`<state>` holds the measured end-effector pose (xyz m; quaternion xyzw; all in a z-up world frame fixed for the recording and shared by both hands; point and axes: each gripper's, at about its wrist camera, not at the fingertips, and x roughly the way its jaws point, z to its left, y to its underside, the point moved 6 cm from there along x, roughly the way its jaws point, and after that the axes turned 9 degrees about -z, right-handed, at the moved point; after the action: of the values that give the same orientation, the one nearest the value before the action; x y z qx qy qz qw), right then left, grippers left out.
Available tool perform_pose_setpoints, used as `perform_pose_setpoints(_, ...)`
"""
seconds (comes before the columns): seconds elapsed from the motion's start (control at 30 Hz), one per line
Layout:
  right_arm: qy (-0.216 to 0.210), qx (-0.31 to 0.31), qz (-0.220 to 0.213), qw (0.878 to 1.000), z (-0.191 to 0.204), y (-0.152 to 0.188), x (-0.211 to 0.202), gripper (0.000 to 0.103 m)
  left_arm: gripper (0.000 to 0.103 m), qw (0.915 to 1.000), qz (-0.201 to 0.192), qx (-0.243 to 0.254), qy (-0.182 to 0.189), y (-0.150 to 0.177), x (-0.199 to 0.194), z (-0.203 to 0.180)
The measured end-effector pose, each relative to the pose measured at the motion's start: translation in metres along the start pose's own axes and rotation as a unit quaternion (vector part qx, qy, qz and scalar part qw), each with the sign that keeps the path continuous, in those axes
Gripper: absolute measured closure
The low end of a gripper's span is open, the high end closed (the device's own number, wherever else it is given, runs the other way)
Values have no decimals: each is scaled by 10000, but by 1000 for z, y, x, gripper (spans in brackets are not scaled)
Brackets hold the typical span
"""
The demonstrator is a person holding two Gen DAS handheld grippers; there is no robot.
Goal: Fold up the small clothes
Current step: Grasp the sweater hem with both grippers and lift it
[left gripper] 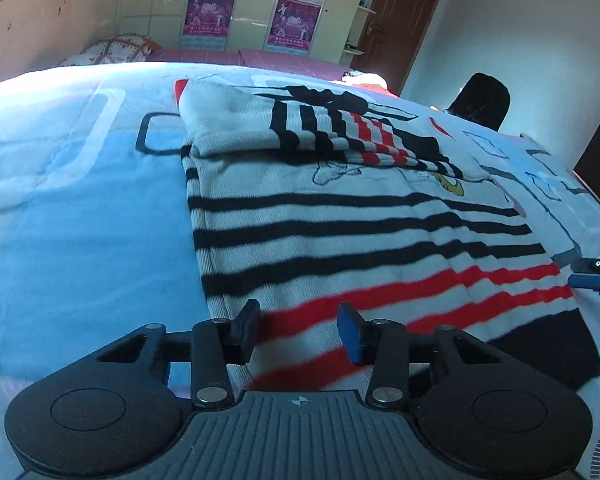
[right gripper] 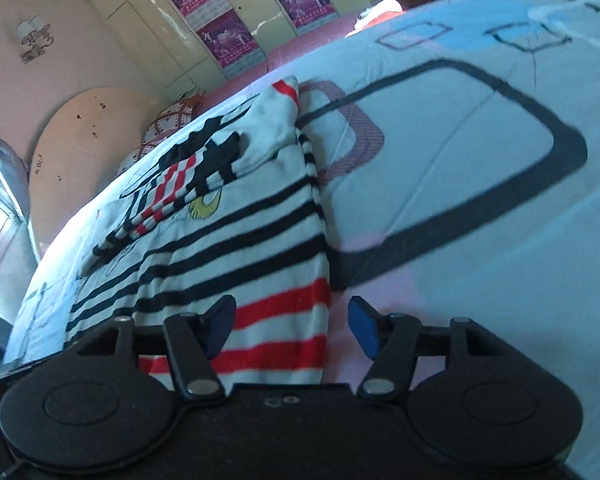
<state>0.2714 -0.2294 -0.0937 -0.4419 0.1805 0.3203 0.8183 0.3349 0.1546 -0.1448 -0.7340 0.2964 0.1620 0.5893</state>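
the striped sweater [left gripper: 360, 220] lies flat on the blue patterned bedspread [left gripper: 80, 208], with its hem end nearest you and its upper part away toward the wardrobe [left gripper: 236, 4]. judge the fold as partly done: both sleeves [left gripper: 340, 132] already lie folded across the chest, and the side edges run straight, so the garment forms a narrow rectangle. the lengthwise fold, bringing the hem up toward the collar end, appears to remain. your left gripper [left gripper: 298, 330] sits low over the hem near its left corner, angled forward along the fabric; its jaws stand apart and hold nothing, with red and white stripes visible between them. your right gripper [right gripper: 292, 328] sits low at the opposite hem corner, rolled so that the bed appears tilted in its view; its jaws are likewise released and empty, straddling the right side edge of the sweater [right gripper: 236, 264], one finger over the cloth and one over the bedspread [right gripper: 480, 160]. from the left wrist view, the right gripper's tips [left gripper: 596, 276] show just beside the right edge of the garment. whether either finger touches the fabric cannot be determined.
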Motion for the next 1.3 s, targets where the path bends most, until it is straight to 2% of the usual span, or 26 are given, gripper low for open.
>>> perform_pose_setpoints(0.1,-350,328,209,9986,-5,22,-11,45,61,9979,76,-584,267,22,-20,-9)
perform_pose_setpoints(0.17,-598,524,248,9965,-8,35,-21,47,61,9928,102,-1063,543,39,-31,-15)
perform_pose_setpoints(0.23,-840,807,349,9926,-11,48,-27,53,61,9823,69,-1663,856,54,-38,-18)
perform_pose_setpoints(0.27,-933,918,395,9906,-12,53,-29,58,61,9746,40,-2002,1000,63,-40,-19)
perform_pose_setpoints(0.33,-1078,1093,409,9873,-14,60,-32,60,61,9595,-55,-2542,1217,76,-43,-18)
perform_pose_setpoints(0.4,-1203,1322,419,9830,-16,62,-29,60,61,9464,-187,-2943,1321,85,-42,-15)
perform_pose_setpoints(0.53,-1414,1617,543,9751,-16,57,-18,61,61,9297,-338,-3354,1483,87,-33,-9)
perform_pose_setpoints(0.6,-1384,1598,567,9758,-15,55,-19,63,61,9293,-317,-3372,1476,86,-36,-8)
perform_pose_setpoints(0.7,-1350,1427,584,9788,-16,57,-26,61,61,9475,-308,-2995,1081,82,-55,-1)
perform_pose_setpoints(0.77,-1357,1408,602,9789,-19,61,-29,62,61,9551,-227,-2793,962,83,-63,1)
perform_pose_setpoints(0.87,-1364,1460,588,9781,-23,63,-29,62,61,9576,-60,-2724,941,84,-59,0)
perform_pose_setpoints(1.0,-1317,1325,623,9804,-23,62,-35,60,60,9728,102,-2255,513,80,-73,1)
perform_pose_setpoints(1.07,-1322,1345,652,9799,-26,63,-36,60,61,9763,221,-2088,521,86,-74,3)
perform_pose_setpoints(1.17,-1319,1416,647,9790,-27,64,-36,60,60,9615,123,-2655,692,90,-71,16)
perform_pose_setpoints(1.3,-1401,1556,639,9757,-25,63,-27,60,61,9256,-161,-3573,1236,97,-53,27)
